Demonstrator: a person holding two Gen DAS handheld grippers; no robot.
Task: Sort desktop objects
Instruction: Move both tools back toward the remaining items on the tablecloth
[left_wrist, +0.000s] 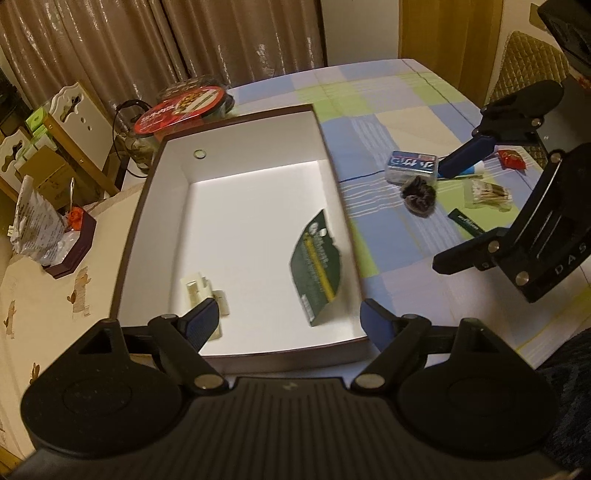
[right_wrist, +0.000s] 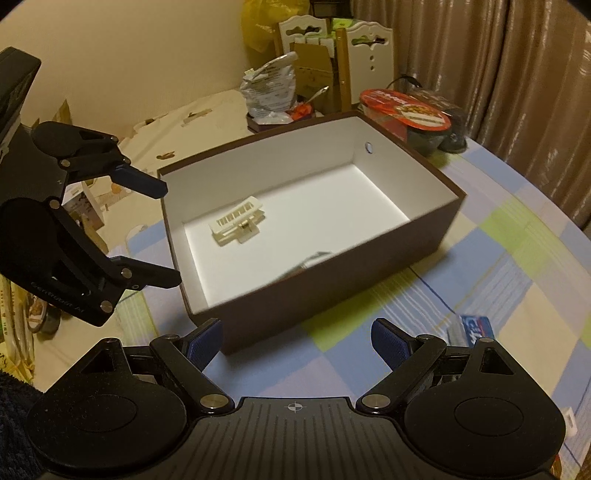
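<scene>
A brown box (left_wrist: 131, 229) with a white inside stands on the checked tablecloth. Inside it lie a white hair clip (left_wrist: 199, 291) and a blurred green packet (left_wrist: 317, 266) close to the right wall. My left gripper (left_wrist: 290, 325) hangs open over the box's near edge, holding nothing. My right gripper (left_wrist: 441, 216) is open and empty above loose items on the cloth: a blue-and-white case (left_wrist: 410, 166), a black scrunchie (left_wrist: 419, 194), a cotton-swab pack (left_wrist: 487, 192) and a slim green packet (left_wrist: 467, 223). The right wrist view shows the box (right_wrist: 332, 291), the clip (right_wrist: 240, 221), the left gripper (right_wrist: 170, 232) and the right gripper (right_wrist: 297, 339).
A red-lidded bowl (left_wrist: 181, 107) sits behind the box. A crumpled foil bag (left_wrist: 33, 225) and a small dark tray (left_wrist: 74, 243) lie at the left. White chairs (right_wrist: 365, 55), cartons and curtains ring the table. A red wrapper (left_wrist: 511, 158) lies at the far right.
</scene>
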